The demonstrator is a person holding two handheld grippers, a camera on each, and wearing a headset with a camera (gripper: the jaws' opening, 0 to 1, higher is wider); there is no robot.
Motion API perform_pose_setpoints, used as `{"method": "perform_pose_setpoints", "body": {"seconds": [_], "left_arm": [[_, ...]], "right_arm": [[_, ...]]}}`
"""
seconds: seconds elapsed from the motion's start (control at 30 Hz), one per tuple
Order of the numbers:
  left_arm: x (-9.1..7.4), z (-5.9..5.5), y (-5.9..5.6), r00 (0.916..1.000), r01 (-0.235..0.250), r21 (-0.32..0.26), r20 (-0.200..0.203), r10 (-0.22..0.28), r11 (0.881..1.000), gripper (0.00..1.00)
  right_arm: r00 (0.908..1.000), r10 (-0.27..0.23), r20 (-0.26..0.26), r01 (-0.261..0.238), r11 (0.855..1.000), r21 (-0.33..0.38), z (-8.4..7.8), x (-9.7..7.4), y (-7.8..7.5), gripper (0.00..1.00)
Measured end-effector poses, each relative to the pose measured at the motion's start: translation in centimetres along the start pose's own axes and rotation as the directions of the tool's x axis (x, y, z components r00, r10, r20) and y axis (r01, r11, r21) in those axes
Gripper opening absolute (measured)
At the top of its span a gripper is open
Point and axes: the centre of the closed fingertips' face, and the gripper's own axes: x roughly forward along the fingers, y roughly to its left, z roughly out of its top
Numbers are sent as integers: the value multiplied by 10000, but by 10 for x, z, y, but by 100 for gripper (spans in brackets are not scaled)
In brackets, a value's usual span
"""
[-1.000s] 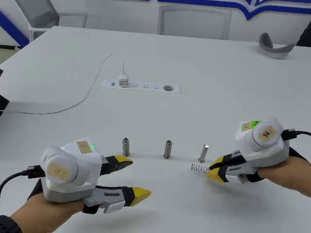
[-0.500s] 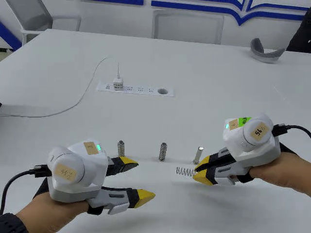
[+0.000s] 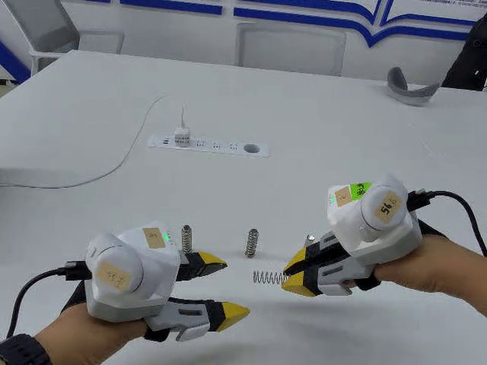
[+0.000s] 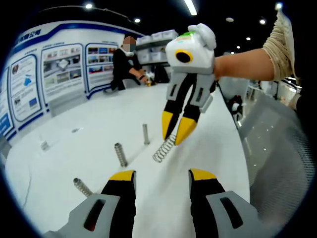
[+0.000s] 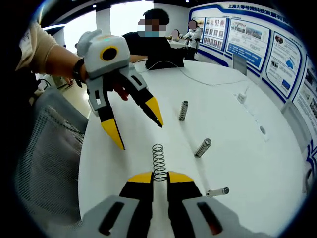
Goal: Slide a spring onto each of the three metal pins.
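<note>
Gripping one end, the right tool [image 3: 294, 279] holds the spring [image 3: 268, 277] horizontal, pointing left.

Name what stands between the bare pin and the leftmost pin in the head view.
The middle pin, already wearing a spring, stands between the bare pin and the leftmost pin, as the head view shows.

White table [image 3: 91, 99]. Left gripper [image 3: 228, 287] and right gripper [image 3: 292, 278]: white bodies, black jaws, yellow tips. Silver spring [image 3: 268, 277]. White power strip [image 3: 207, 144] at eleven o'clock. Blue wall stripes [image 3: 304, 14] at twelve.
</note>
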Motion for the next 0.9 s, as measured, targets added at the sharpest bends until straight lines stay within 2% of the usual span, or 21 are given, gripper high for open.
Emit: {"method": "perform_pose_setpoints", "body": {"seconds": [0.3, 0.9], "left_arm": [[3, 3, -7, 9998, 218, 313, -9, -218, 9993, 36], [7, 4, -14, 9987, 501, 945, -30, -500, 9943, 17]], "right_arm": [[9993, 363, -35, -364, 9980, -525, 12, 3, 13, 11], [9955, 899, -289, -922, 9916, -910, 14, 4, 24, 11]]}}
